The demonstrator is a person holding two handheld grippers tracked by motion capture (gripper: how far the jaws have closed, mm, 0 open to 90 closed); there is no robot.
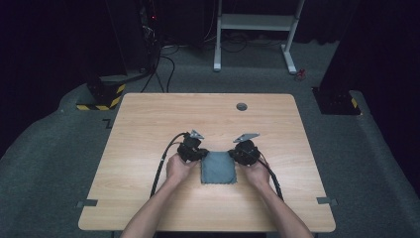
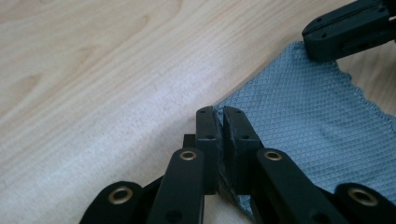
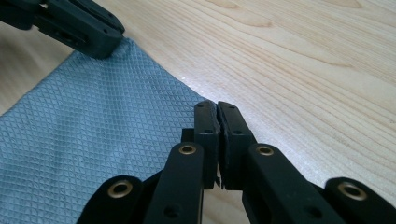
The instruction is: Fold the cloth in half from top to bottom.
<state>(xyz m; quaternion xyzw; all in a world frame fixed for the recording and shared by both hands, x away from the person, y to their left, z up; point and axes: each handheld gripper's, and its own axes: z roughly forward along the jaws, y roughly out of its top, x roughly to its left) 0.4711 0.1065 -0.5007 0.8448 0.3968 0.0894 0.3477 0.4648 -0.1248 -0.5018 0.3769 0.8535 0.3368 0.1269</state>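
a grey-blue cloth (image 1: 217, 167) is seen lying flat on the wooden surface (image 1: 148, 114), just ahead of the person's two hands. its far left corner is clamped in the left hand-held gripper (image 2: 218, 112), the jaws pressed together on the fabric. its far right corner is pinched likewise by the right hand-held gripper (image 3: 217, 106), jaws closed on the edge.

No readable text, label, brand or number turns up anywhere here, and the one sign-like marking is the yellow-and-black hazard striping (image 1: 106, 98) on a dark stand base on the grey floor beyond the desk's far left corner.
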